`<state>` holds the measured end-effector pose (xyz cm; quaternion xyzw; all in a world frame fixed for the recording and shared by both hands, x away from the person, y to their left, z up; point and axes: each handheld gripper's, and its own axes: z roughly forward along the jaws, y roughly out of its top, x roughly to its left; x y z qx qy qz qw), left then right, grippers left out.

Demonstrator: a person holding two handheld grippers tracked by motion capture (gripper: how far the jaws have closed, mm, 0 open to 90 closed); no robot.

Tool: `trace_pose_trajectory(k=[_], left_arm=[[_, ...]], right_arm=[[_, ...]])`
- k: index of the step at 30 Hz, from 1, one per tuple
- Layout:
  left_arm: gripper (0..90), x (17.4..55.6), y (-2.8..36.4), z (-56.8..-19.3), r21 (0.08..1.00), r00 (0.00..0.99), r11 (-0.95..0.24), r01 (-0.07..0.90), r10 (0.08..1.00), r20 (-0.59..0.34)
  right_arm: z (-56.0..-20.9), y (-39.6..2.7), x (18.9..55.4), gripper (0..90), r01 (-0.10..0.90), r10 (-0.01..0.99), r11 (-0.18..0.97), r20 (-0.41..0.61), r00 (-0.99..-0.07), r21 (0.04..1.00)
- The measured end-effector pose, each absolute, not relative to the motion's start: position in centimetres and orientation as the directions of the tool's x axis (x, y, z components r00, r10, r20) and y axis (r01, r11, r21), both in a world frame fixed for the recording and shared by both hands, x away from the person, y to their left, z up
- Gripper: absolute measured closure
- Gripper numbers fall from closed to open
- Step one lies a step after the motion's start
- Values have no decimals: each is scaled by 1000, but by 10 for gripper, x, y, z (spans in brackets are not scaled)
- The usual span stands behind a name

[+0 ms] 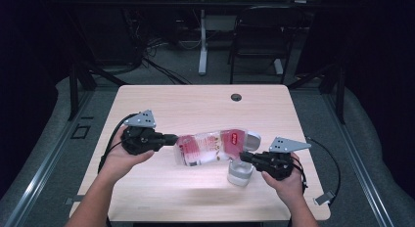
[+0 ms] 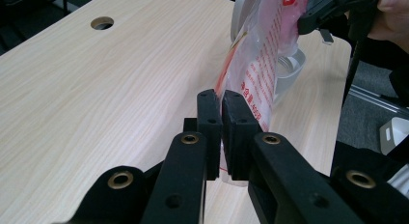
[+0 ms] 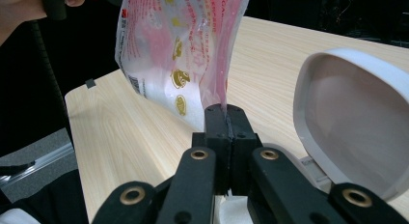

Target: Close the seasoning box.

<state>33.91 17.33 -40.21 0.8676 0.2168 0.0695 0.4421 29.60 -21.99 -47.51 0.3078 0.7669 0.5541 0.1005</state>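
Right hand-held gripper (image 3: 226, 120) clamped on bag (image 1: 210, 146) edge; left hand-held gripper (image 2: 222, 103) pinches the other end. Bag hangs just above the box (image 1: 241, 172) on tabletop (image 1: 161, 104). Lid looks open. Keep the bag taut, lower it centred.
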Motion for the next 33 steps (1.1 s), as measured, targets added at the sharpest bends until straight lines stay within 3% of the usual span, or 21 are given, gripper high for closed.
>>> trace_pose_trajectory(k=[21, 33], left_arm=[[872, 332, 197, -420, 808, 880, -481, 340, 465, -94], [868, 328, 213, -450, 814, 865, -442, 377, 481, -140]], right_arm=[[-461, -202, 299, 900, 328, 564, 239, 145, -813, 914], [-466, -185, 297, 900, 321, 557, 299, 108, -823, 899]])
